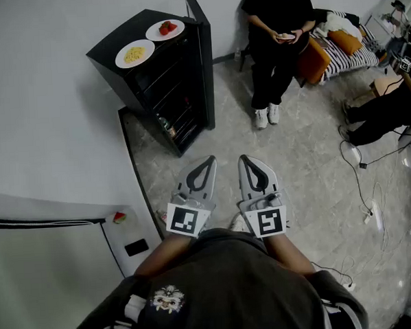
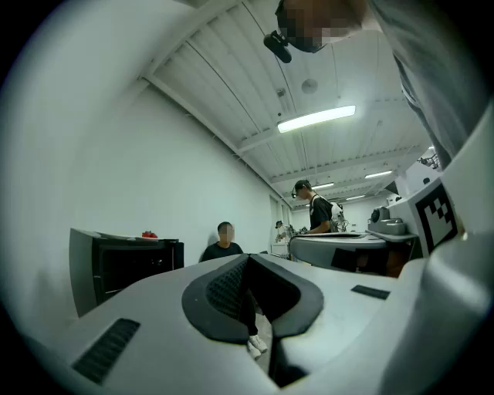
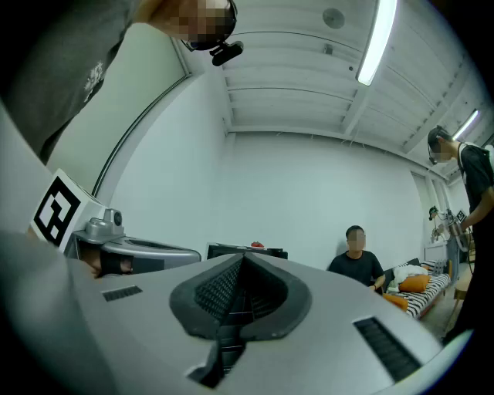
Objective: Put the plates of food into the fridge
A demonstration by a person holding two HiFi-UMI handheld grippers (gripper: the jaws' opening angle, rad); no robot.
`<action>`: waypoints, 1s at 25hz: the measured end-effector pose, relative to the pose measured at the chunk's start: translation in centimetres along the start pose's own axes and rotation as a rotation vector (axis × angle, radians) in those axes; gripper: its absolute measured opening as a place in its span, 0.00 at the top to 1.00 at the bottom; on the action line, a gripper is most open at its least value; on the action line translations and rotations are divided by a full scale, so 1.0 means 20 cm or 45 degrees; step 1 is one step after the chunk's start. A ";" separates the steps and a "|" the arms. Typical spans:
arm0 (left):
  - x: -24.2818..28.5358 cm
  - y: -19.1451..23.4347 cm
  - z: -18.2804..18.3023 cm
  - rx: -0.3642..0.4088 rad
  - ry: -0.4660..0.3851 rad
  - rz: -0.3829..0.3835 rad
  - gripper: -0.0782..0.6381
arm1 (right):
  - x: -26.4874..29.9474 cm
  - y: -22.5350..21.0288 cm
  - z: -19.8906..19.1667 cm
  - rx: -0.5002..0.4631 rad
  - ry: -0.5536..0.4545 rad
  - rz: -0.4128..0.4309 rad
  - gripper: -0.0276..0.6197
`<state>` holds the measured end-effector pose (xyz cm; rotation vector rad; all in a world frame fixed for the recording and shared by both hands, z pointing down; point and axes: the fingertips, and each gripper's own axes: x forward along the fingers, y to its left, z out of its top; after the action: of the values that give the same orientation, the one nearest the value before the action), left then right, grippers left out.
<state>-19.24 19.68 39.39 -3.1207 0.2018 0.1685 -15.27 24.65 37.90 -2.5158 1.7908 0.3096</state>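
Two plates sit on the fridge (image 1: 107, 54) top at upper left: the pasta plate (image 1: 134, 54), and just beside it the red-food plate (image 1: 165, 30). Neither is inside yet; they are probably set there to be within easy reach of the shelves. The fridge door (image 1: 201, 54) is swung open and the shelves are exposed, apparently ready to receive both.

Left gripper (image 1: 207, 164): jaws closed together, nothing between them, touching nothing. Right gripper (image 1: 248, 163): likewise closed and empty. The pair is held side by side close to the holder's body, aimed towards the fridge and well apart from it, likely a rest posture ahead of any approach.

One seated person (image 1: 275, 47) is to the right of the fridge.
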 end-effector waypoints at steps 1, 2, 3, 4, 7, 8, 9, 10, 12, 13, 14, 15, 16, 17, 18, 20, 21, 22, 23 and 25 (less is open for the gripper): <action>-0.01 0.00 0.00 0.001 -0.001 -0.003 0.86 | -0.01 0.01 0.00 -0.002 0.000 -0.001 0.92; -0.02 0.00 0.00 0.002 -0.002 -0.006 0.86 | -0.01 0.02 0.01 -0.004 -0.001 -0.002 0.92; -0.03 0.00 0.01 0.002 -0.003 -0.008 0.86 | -0.01 0.03 0.01 -0.007 -0.002 -0.003 0.92; -0.04 0.00 0.01 0.002 -0.003 -0.010 0.86 | -0.01 0.04 0.01 -0.009 -0.003 -0.002 0.92; -0.05 0.01 0.02 -0.003 -0.009 -0.014 0.86 | -0.01 0.06 0.01 -0.004 -0.002 -0.009 0.92; -0.05 0.01 0.02 -0.007 -0.013 -0.014 0.86 | -0.01 0.06 0.02 -0.006 -0.005 -0.011 0.92; -0.06 0.02 0.03 -0.011 -0.014 -0.014 0.86 | 0.00 0.07 0.02 -0.008 -0.011 -0.011 0.92; -0.06 0.03 0.03 -0.014 -0.015 -0.014 0.86 | 0.00 0.08 0.03 -0.005 -0.019 -0.009 0.92; -0.07 0.05 0.04 -0.020 -0.021 -0.010 0.86 | 0.01 0.10 0.05 0.013 -0.041 -0.006 0.92; -0.07 0.07 0.05 -0.022 -0.027 -0.007 0.86 | 0.02 0.10 0.05 0.020 -0.050 -0.004 0.92; -0.08 0.08 0.05 -0.024 -0.032 -0.003 0.86 | 0.03 0.11 0.06 0.023 -0.057 -0.002 0.92; -0.08 0.10 0.06 -0.024 -0.035 0.000 0.86 | 0.05 0.12 0.06 0.023 -0.061 0.000 0.92; -0.09 0.13 0.06 -0.022 -0.036 0.002 0.86 | 0.06 0.14 0.06 0.026 -0.063 0.001 0.92; -0.10 0.15 0.07 -0.018 -0.037 0.004 0.86 | 0.08 0.15 0.06 0.029 -0.064 0.002 0.92; -0.10 0.17 0.07 -0.017 -0.039 0.006 0.86 | 0.09 0.17 0.06 0.032 -0.060 0.003 0.92; -0.12 0.23 0.07 -0.019 -0.040 0.012 0.86 | 0.13 0.20 0.04 0.032 -0.036 0.011 0.92; -0.13 0.26 0.07 -0.020 -0.040 0.014 0.86 | 0.16 0.22 0.03 0.034 -0.026 0.017 0.92; -0.14 0.30 0.07 -0.020 -0.040 0.017 0.86 | 0.18 0.25 0.03 0.041 -0.028 0.025 0.92; -0.15 0.33 0.07 -0.020 -0.039 0.019 0.86 | 0.21 0.28 0.03 0.049 -0.035 0.034 0.92; -0.17 0.39 0.06 -0.023 -0.033 0.022 0.86 | 0.25 0.33 0.01 0.054 -0.039 0.051 0.92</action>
<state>-23.79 12.38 38.64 -3.1335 0.2278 0.2123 -20.00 17.84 37.27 -2.4364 1.8189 0.3065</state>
